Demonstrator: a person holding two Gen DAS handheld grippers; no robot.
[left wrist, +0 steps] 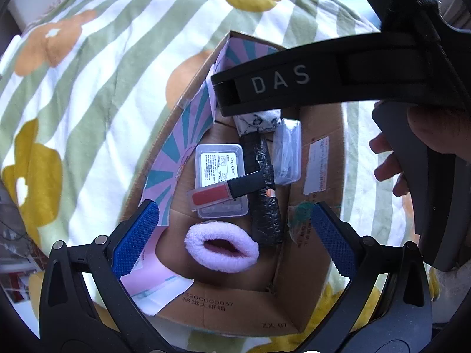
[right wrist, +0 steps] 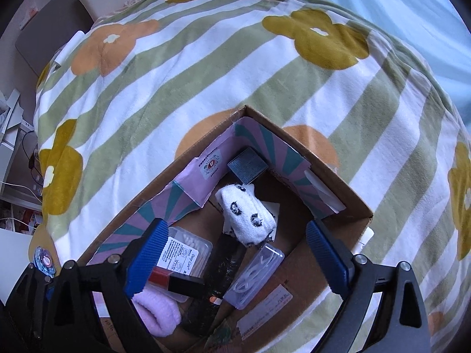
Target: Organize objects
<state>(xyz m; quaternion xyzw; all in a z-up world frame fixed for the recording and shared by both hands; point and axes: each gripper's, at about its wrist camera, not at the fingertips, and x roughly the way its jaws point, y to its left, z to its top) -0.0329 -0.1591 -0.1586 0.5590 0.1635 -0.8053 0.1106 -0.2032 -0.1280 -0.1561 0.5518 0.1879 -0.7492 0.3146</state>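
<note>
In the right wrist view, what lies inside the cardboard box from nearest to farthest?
Pink scrunchie → lip gloss → cotton swab case → spotted white sock → small dark box.

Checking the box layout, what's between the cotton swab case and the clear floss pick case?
A long black wrapped item lies between the cotton swab case and floss pick case, clearest in the left wrist view.

Two black claws with blue ridged pads point steeply downward. The left claw (left wrist: pixel 234 232) has its jaws spread wide, nothing between the pads. The right claw (right wrist: pixel 235 257) is likewise spread wide and grips nothing. In the left wrist view, the right claw's black body crosses the upper right, with the person's bare hand (left wrist: pixel 412 147) wrapped around its grey handle.
</note>
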